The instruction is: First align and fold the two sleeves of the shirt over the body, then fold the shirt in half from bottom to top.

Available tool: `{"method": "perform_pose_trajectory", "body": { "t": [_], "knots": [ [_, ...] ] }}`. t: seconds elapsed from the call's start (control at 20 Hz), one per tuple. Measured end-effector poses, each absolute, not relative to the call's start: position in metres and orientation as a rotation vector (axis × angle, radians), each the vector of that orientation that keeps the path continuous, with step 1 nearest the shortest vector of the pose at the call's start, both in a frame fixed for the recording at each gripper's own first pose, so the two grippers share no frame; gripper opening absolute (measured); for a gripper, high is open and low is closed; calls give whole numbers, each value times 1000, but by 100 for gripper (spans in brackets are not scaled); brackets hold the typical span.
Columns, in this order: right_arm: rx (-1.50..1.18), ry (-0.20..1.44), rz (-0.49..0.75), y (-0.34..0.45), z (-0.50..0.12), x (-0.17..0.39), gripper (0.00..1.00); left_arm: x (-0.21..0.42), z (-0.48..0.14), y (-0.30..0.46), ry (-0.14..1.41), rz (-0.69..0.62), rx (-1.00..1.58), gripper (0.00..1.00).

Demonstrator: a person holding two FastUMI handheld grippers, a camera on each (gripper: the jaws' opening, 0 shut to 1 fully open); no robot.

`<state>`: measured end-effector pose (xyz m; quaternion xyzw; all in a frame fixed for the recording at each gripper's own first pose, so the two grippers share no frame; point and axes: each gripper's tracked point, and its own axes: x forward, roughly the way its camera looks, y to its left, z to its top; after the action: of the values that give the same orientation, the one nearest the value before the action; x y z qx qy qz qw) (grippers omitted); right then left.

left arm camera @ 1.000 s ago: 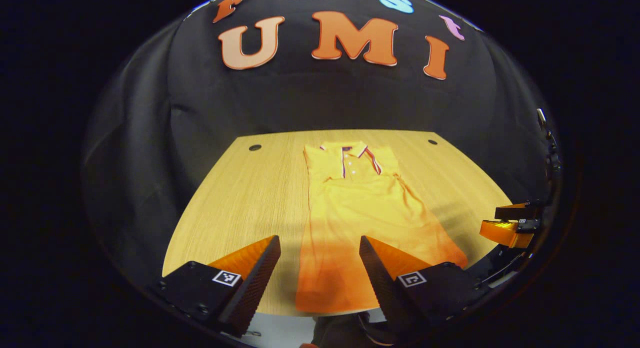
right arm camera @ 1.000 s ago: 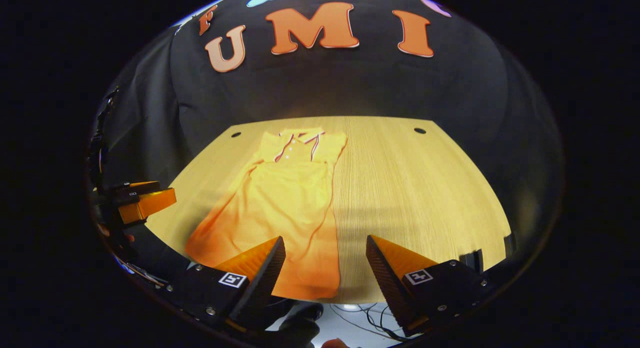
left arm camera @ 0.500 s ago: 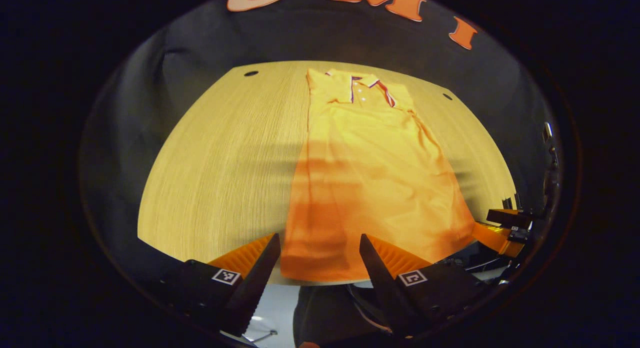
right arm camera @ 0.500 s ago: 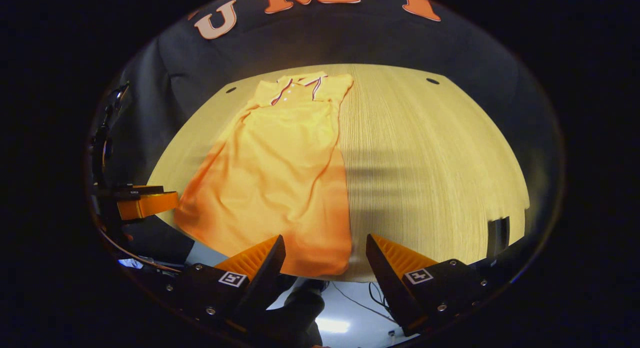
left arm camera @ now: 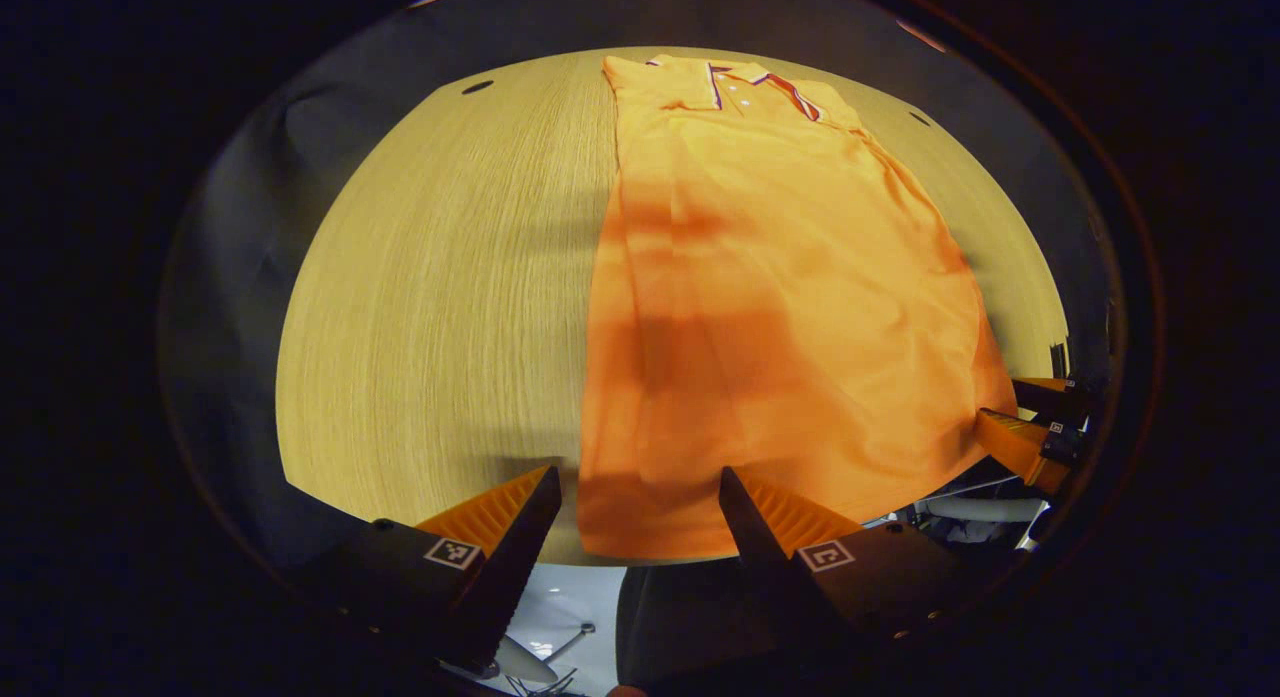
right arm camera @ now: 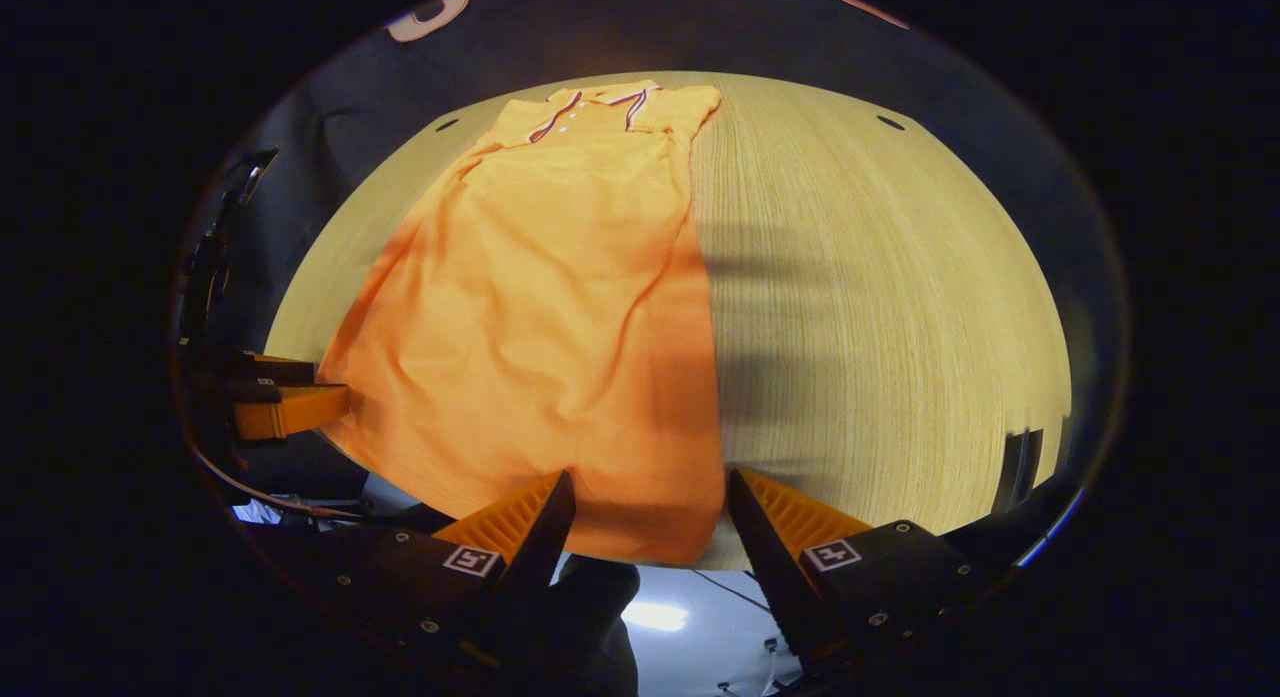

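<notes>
An orange polo shirt lies flat on the wooden table, collar at the far end, both sleeves folded in over the body. Its hem reaches the table's near edge. My left gripper is open, hovering just off the near edge with the hem's left corner between its fingers' line. In the right gripper view the shirt lies left of centre, and my right gripper is open at the hem's right corner. Each gripper appears at the edge of the other's view: the right gripper, the left gripper.
The table has bare wood on both sides of the shirt and small dark holes near its far corners. Black cloth walls surround it. Below the near edge I see a pale floor with cables.
Both grippers have tilted down and moved in toward the table's near edge, so the shirt now looks larger and its hem lies right by the fingers. Both stayed open.
</notes>
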<state>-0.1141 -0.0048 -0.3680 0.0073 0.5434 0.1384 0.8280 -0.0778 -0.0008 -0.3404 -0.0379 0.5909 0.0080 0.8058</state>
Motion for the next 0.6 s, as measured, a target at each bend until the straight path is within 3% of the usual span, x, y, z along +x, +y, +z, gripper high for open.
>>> {"method": "perform_pose_trajectory", "body": {
  "t": [0.1,0.2,0.25,0.3,0.35,0.5,0.55,0.6],
  "knots": [
    [-49,1172,313,0,-366,-118,90,-75,-337,-2,1265,30,-97,100],
    [-52,1179,321,7,-365,-115,75,-73,-337,-3,1270,4,-76,99],
    [-39,1170,307,7,-365,-110,51,-72,-336,-4,1266,-16,-58,98],
    [-10,1169,287,6,-365,-107,46,-70,-335,-5,1262,-33,-46,99],
    [17,1183,292,8,-364,-106,24,-62,-332,-7,1227,-52,-33,97],
    [235,1200,299,20,-362,-103,14,-55,-333,-14,1205,-81,-48,8],
    [312,1219,316,25,-358,-105,6,-55,-333,-13,1199,-90,-45,9],
    [348,1212,299,26,-359,-104,6,-54,-331,-14,1186,-91,-92,5]
  ]
}}
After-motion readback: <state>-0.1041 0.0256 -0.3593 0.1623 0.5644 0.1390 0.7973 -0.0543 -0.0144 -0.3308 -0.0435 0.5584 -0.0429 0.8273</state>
